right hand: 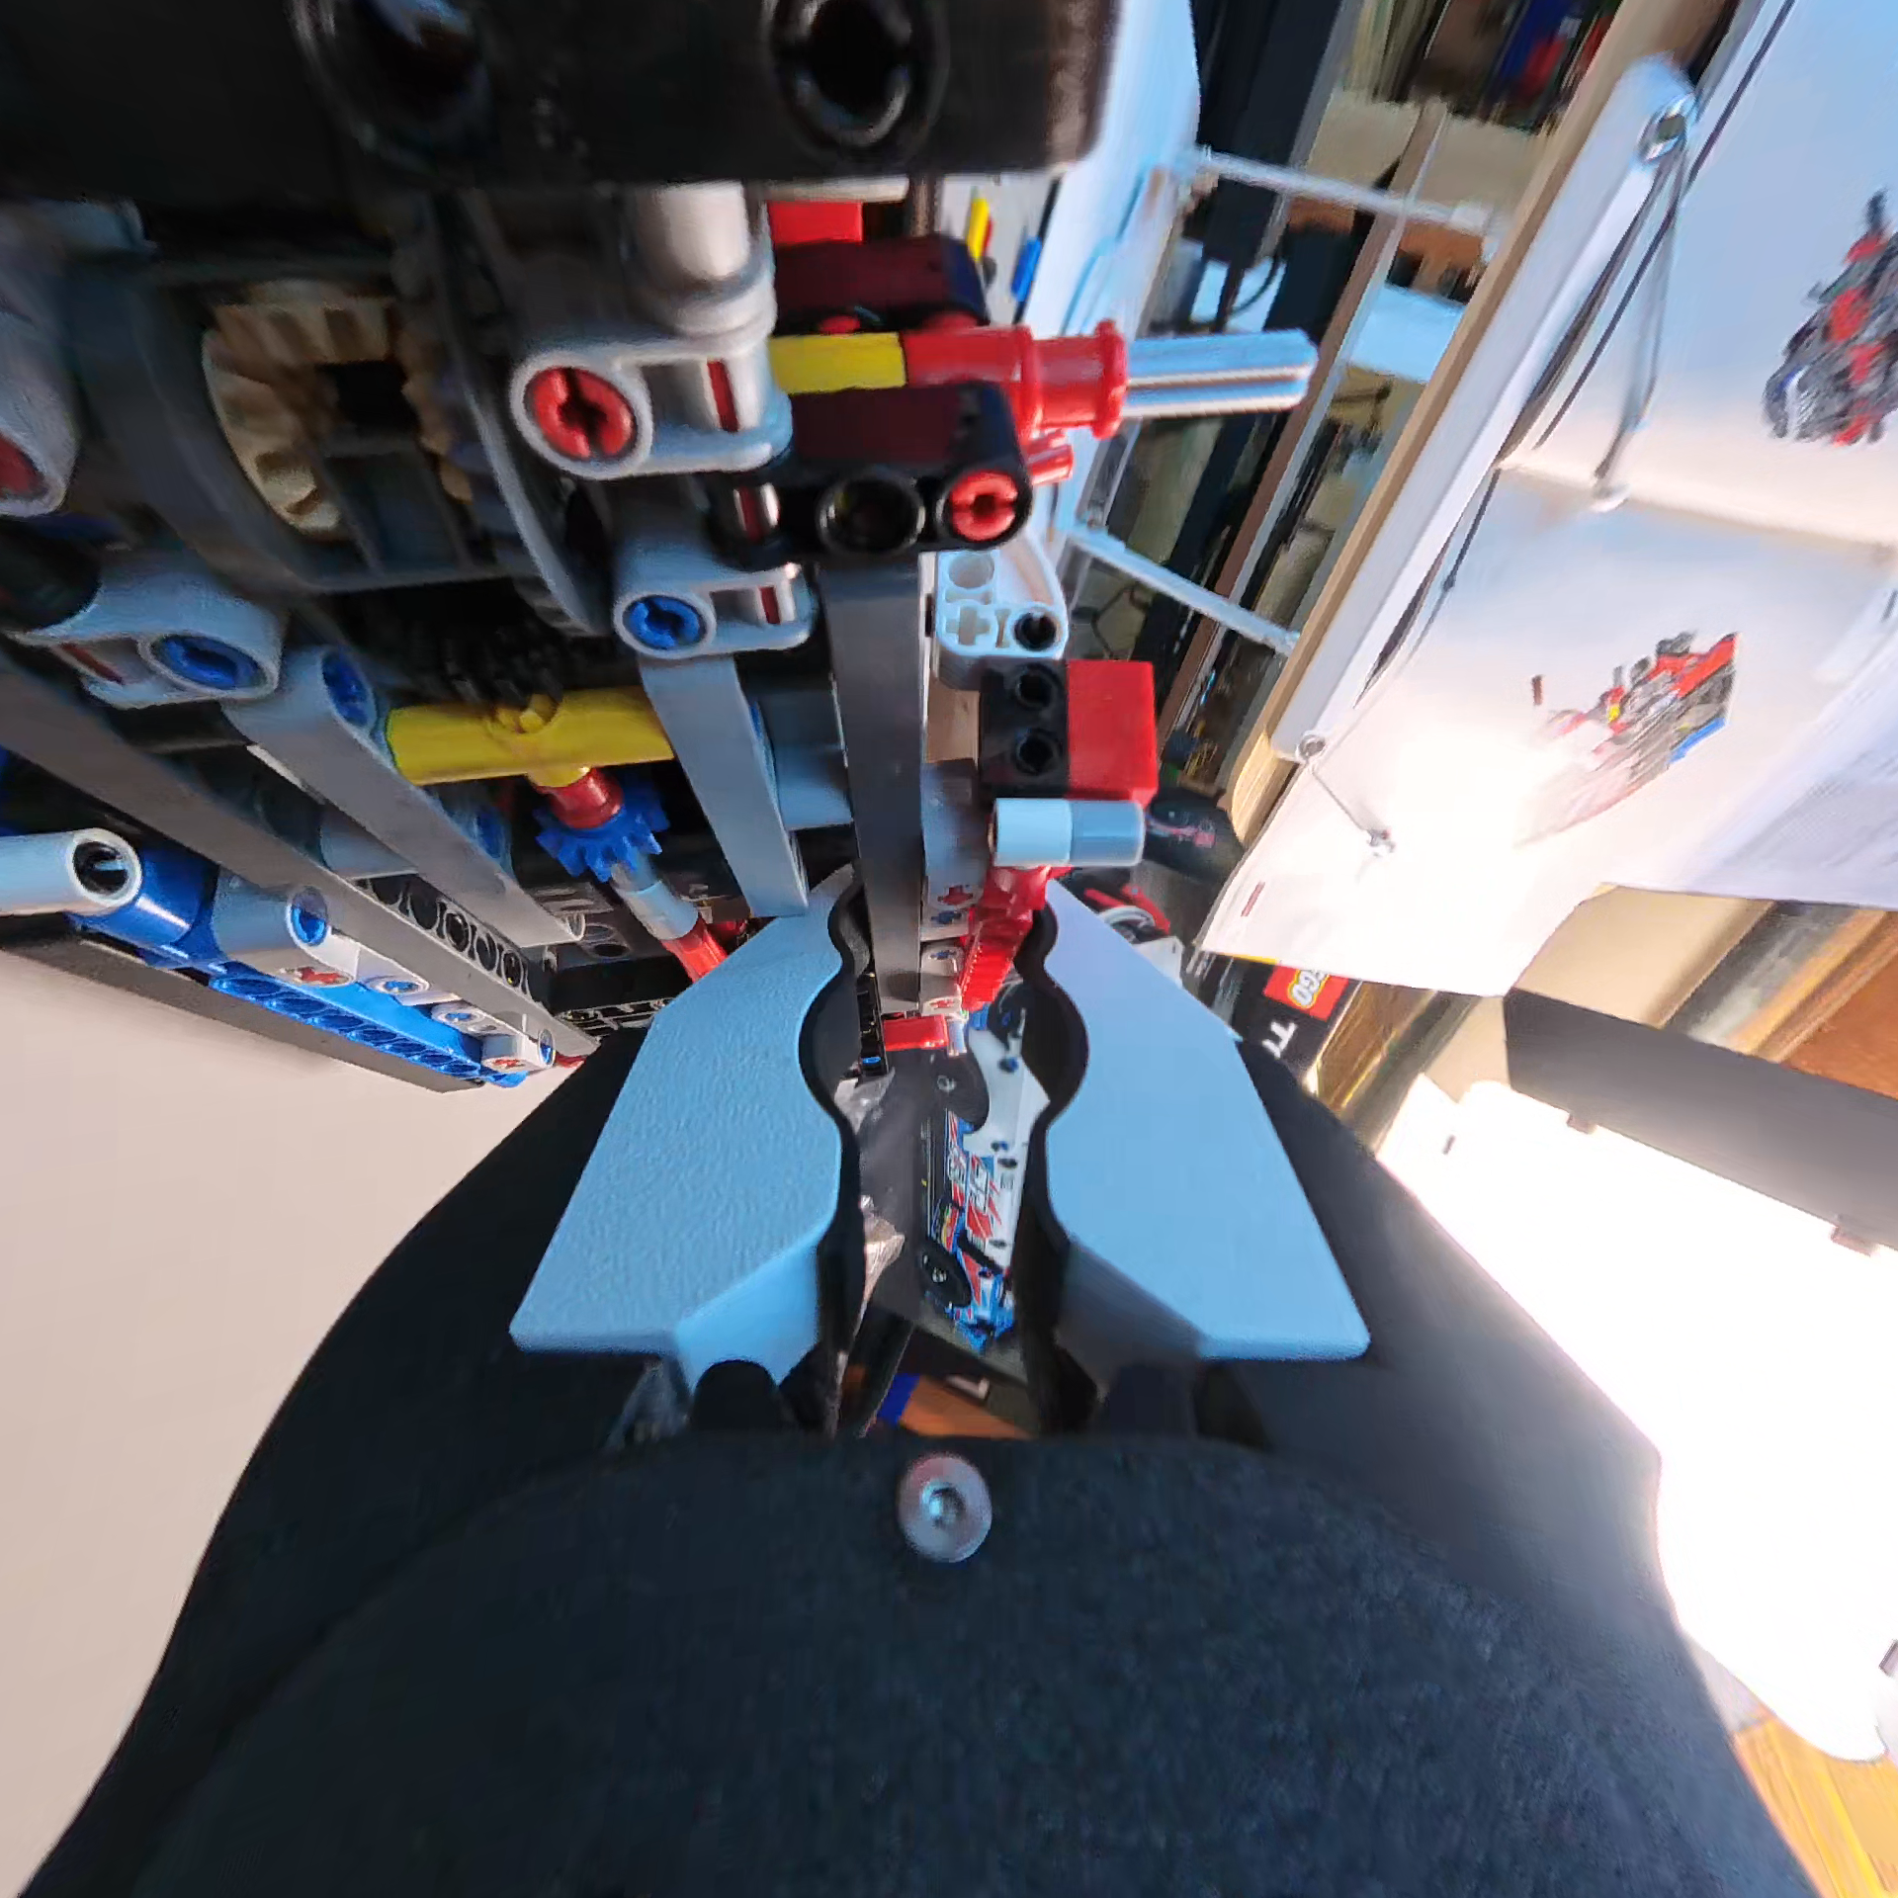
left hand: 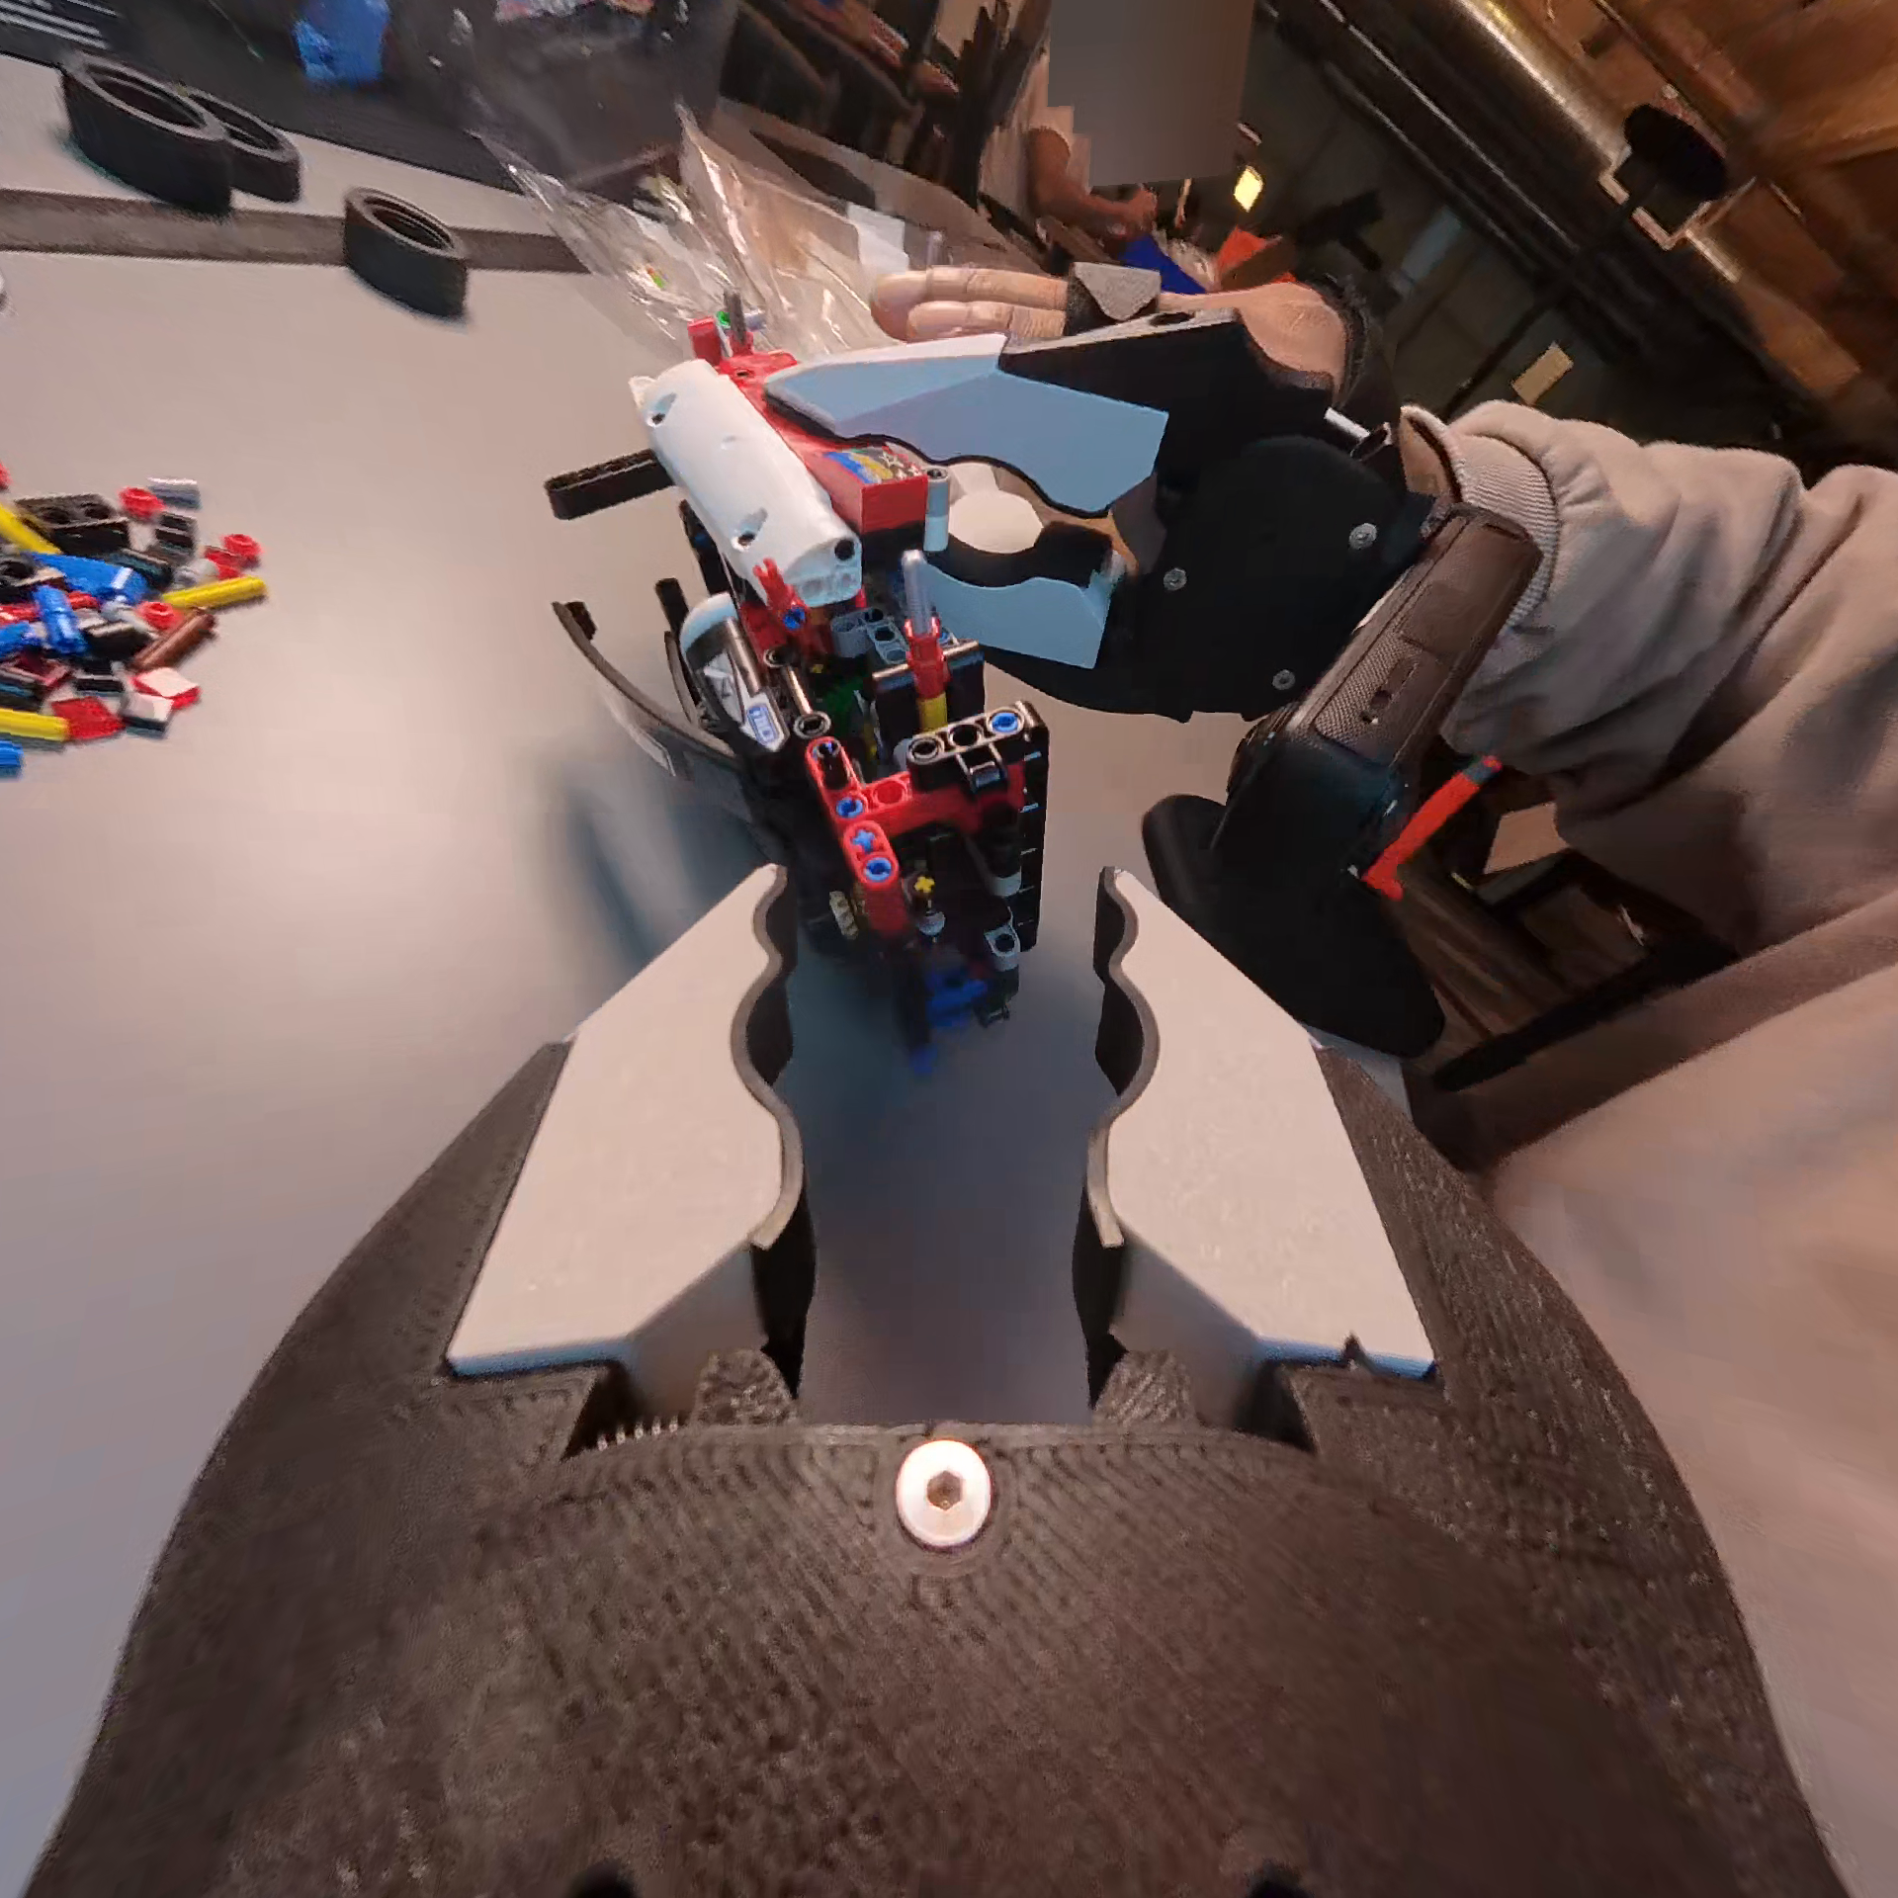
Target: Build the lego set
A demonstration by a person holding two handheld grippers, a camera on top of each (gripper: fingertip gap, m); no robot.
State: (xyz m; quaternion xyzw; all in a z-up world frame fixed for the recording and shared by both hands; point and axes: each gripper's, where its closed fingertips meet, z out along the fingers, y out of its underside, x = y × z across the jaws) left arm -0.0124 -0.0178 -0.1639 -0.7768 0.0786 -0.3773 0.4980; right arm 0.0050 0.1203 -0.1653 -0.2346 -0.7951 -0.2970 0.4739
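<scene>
The lego car [left hand: 822, 657] is standing on end on the grey surface [left hand: 308, 976]. The right gripper [left hand: 924, 493] is squeezing its fingers [right hand: 719, 1109] on the car's upper part. The left gripper [left hand: 945, 924] is waiting just beside the bottom, fingers spread wide, holding nothing. Loose pieces [left hand: 103, 616] are lying well apart on the left.

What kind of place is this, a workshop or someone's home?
Probably a shared workroom or lab, not a home. A long grey table holds a pile of loose bricks and spare tyres, an instruction booklet stands propped up, and another person sits at the far end.
</scene>
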